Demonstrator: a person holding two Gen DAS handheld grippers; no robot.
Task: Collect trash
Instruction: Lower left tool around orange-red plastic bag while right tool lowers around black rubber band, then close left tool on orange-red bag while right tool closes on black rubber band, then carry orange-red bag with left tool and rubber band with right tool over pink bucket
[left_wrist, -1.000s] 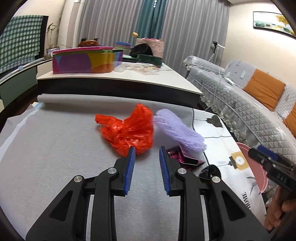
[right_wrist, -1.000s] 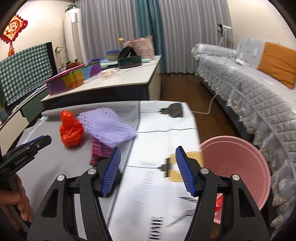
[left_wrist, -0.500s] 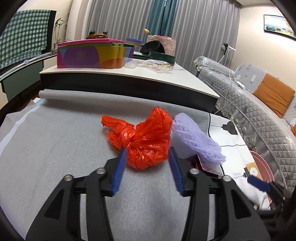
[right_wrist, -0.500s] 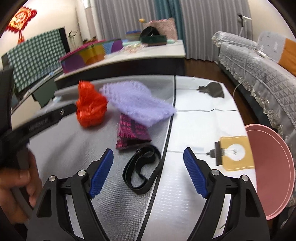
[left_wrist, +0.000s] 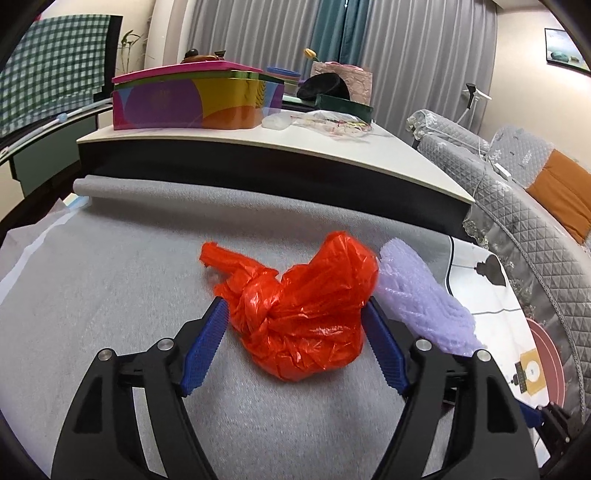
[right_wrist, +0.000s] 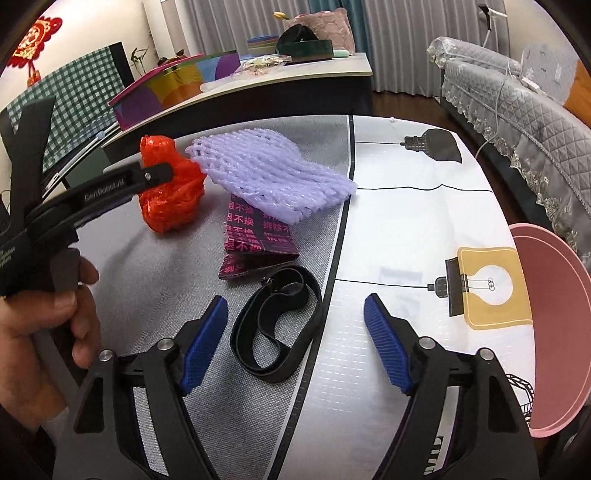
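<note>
A knotted red plastic bag (left_wrist: 303, 314) lies on the grey mat (left_wrist: 92, 295). My left gripper (left_wrist: 295, 306) straddles it, jaws opening, with a pad close on each side and neither squeezing it. A purple foam net (left_wrist: 421, 295) rests just right of the bag. In the right wrist view the red bag (right_wrist: 170, 192), the foam net (right_wrist: 273, 173) and a dark wrapper with pink characters (right_wrist: 255, 240) lie ahead. A black strap loop (right_wrist: 273, 332) sits between the jaws of my right gripper (right_wrist: 295, 299), nearer the left pad and untouched; these jaws are closing slightly.
A pink basin (right_wrist: 546, 314) sits off the table's right edge. A white cloth with lamp prints (right_wrist: 406, 221) covers the right half. A hand (right_wrist: 44, 321) holds the left gripper's handle. Behind stand a long table with a colourful box (left_wrist: 192, 96) and a grey sofa (left_wrist: 517, 184).
The left gripper moved forward and its jaws widened until the red bag sat between them. The right gripper swung left and dipped from beside the pink basin to over the black strap.
</note>
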